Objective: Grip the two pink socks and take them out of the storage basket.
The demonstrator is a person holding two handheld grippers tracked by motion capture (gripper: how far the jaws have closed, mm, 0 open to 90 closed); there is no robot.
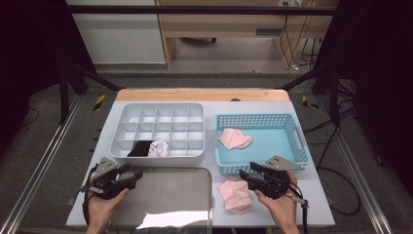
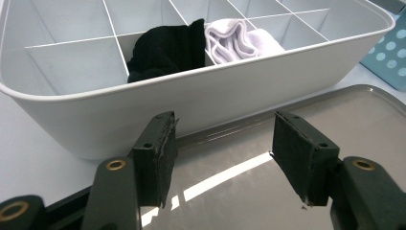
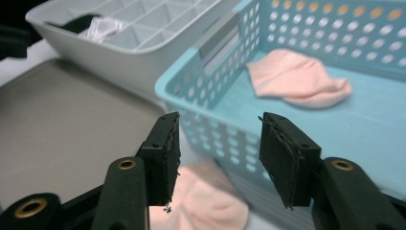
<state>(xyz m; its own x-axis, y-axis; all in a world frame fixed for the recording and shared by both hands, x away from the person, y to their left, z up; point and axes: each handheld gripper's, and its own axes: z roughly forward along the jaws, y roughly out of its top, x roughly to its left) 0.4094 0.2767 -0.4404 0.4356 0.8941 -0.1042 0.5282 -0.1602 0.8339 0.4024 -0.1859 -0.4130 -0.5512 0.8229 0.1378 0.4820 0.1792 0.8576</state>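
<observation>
socks are being sorted, by the look of it: a black sock (image 1: 141, 147) and a white sock (image 1: 159, 148) already sit in neighbouring compartments along the near row of the white divided organiser (image 1: 127, 109), one pink sock (image 1: 235, 138) lies in the blue basket (image 1: 292, 122), and another pink sock (image 1: 234, 194) lies on the table (image 1: 311, 195) just in front of the basket, beside the metal tray (image 1: 170, 187). the right gripper (image 1: 249, 175) hovers just above and to the right of that loose sock, its jaws spread wide and holding nothing. the left gripper (image 1: 133, 175) waits over the tray's left edge, near the organiser's front wall, jaws likewise parted and empty. i judge the step in hand to be picking up the loose sock; the next move likely calls for lowering the right gripper onto it, pinching a fold, and perhaps using the tray for folding before it goes into an empty compartment.
</observation>
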